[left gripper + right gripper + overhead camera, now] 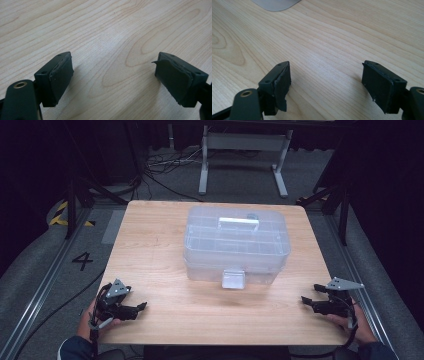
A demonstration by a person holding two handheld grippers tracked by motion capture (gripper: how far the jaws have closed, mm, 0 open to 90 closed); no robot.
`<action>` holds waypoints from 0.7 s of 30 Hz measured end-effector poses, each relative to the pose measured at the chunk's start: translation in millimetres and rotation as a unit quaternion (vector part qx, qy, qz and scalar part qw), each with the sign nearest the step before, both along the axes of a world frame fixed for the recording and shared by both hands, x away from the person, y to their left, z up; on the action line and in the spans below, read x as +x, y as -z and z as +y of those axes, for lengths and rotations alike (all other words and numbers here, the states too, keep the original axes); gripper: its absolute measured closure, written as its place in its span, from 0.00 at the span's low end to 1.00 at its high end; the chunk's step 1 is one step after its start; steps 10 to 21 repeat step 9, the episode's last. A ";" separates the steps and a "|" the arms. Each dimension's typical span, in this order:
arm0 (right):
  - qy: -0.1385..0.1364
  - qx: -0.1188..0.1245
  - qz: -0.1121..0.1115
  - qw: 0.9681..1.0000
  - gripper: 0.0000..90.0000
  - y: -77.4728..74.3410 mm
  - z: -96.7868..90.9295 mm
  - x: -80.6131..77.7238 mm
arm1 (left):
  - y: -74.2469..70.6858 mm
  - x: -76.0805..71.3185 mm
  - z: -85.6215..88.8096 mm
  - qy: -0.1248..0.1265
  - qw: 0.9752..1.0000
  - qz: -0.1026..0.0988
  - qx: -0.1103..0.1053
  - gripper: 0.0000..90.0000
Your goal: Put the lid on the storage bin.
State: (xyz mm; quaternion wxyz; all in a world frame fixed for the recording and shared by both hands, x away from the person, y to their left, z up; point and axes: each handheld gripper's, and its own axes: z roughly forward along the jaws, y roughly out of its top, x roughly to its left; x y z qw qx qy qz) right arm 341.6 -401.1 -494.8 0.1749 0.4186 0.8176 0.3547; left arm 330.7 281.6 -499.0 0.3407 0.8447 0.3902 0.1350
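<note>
The light wooden rectangular tabletop (pixel 165 265) carries one thing: a large clear plastic storage box (pixel 237 245) with a closed lid, standing near the middle, somewhat toward the far edge and slightly toward the right edge. Through its walls faint divided compartments show. On top of the lid lies a clear carrying handle (pixel 239 224), folded flat, and on the front wall that faces the near edge hangs a small clear rectangular latch (pixel 233 279).

The left gripper (pixel 142 306), a black two-jaw tool with a grey three-cornered plate on top, rests in the person's hand at the near left corner of the tabletop, pointing toward the right edge. In the left gripper view its jaws stand wide apart, with bare wood grain between the black pads (pixel 60 75).

The right gripper (pixel 305 301), of the same build, sits at the near right corner, pointing toward the left edge. Its jaws also stand wide, with only wood between the pads (pixel 282 83).

Both grippers are well apart from the box, and neither touches it.
</note>
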 end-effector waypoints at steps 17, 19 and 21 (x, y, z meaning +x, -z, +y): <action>0.009 -0.002 0.002 1.000 0.23 0.0 0.2 -0.9 | 0.0 0.0 -0.1 0.000 1.000 0.000 0.000 0.17; 0.009 -0.002 0.002 1.000 0.23 0.0 0.2 -0.9 | 0.0 0.0 -0.1 0.000 1.000 0.000 0.000 0.17; 0.009 -0.002 0.002 1.000 0.23 0.0 0.2 -0.9 | 0.0 0.0 -0.1 0.000 1.000 0.000 0.000 0.17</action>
